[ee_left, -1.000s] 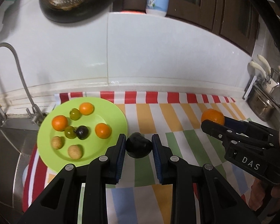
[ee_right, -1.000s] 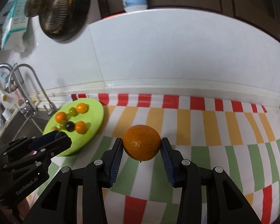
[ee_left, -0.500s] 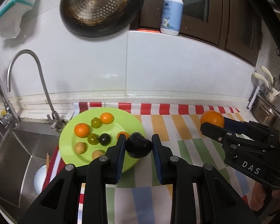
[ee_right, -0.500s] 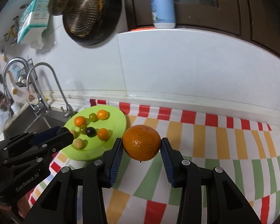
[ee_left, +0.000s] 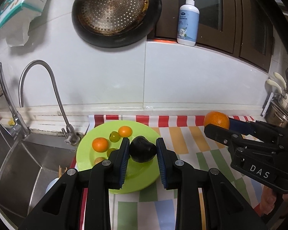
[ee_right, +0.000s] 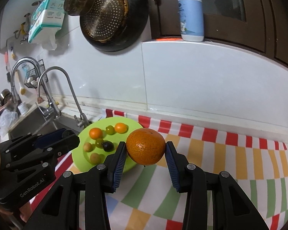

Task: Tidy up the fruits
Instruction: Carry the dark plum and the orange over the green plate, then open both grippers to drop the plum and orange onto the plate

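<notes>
Nearest, the left claw (ee_left: 143, 150) is clamped on a small, dark, glossy plum-like fruit (ee_left: 142, 151), held in the air above the near rim of the round lime-green plastic plate (ee_left: 142, 180); its smooth skin probably makes it slippery and its flesh easy to bruise, so a pinch across the widest part, as now, seems safest. The right claw (ee_right: 145, 151) is clamped on a round, dimpled orange mandarin (ee_right: 146, 149), held above the striped multicoloured cloth on the surface (ee_right: 230, 153) just right of the plate; it looks light, with a springy rind that gives the ribbed pads good purchase. On the plate lie small orange, green, tan and dark fruits (ee_right: 102, 140), light and likely to roll if nudged; the near right part of the plate is bare. To the left the steel sink (ee_left: 23, 164) drops away just beside the plate's edge, with the curved tap (ee_left: 53, 95) behind it. Farther back stands the white tiled wall (ee_left: 182, 80).
</notes>
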The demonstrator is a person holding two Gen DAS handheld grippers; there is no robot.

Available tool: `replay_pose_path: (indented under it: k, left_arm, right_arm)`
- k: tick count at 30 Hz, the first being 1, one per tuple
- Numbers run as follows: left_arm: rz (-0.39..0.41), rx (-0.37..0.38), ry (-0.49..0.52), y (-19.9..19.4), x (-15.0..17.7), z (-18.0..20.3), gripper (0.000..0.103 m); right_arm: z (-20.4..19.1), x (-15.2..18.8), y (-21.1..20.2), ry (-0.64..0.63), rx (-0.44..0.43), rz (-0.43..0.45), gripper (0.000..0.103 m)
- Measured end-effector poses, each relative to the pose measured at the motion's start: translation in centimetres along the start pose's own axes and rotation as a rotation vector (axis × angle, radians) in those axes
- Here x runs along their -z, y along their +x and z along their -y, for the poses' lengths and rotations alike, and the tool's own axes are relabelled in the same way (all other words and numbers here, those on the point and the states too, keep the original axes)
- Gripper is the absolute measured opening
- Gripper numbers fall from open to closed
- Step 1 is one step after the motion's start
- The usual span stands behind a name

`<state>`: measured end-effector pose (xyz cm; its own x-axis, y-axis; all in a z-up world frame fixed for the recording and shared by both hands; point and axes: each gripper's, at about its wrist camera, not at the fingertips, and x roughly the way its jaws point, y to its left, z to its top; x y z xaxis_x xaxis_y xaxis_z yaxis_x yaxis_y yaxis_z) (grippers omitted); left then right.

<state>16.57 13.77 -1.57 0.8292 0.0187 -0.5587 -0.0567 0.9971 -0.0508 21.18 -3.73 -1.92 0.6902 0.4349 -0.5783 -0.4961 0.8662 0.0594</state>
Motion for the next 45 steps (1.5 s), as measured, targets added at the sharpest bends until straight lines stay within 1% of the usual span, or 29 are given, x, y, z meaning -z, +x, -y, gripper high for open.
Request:
replay_pose_path:
  k: [8, 20, 33, 43, 44, 45]
  left_arm:
    - [-0.017, -0.005, 0.005, 1.8, -0.5, -1.2, 0.028]
    - [-0.054, -0.022, 0.023, 6.1, -0.9, -3.2, 0.028]
    - [-0.105, -0.042, 0.052, 10.9, -0.7, -4.9, 0.028]
    - [-0.179, -0.043, 0.071, 14.1, -0.4, -5.8, 0.028]
    - [-0.181, -0.051, 0.067, 14.3, -0.3, -5.9, 0.029]
    - [-0.184, -0.058, 0.065, 14.4, -0.3, -6.0, 0.034]
  right_arm:
    - [-1.1, -1.2, 1.9, -0.035, -0.023, -0.001, 0.042]
    - [-2.2, -2.4, 6.8, -0.068, -0.085, -0.051, 0.042]
    - [-2.5, -1.7, 12.7, -0.091, -0.142, -0.111, 0.042]
    - [-2.6, -1.1, 16.8, -0.103, -0.177, -0.18, 0.042]
    - [-2.5, -1.1, 17.1, -0.098, -0.182, -0.186, 0.042]
    - [-2.5, -1.1, 17.2, -0.096, -0.185, -0.188, 0.042]
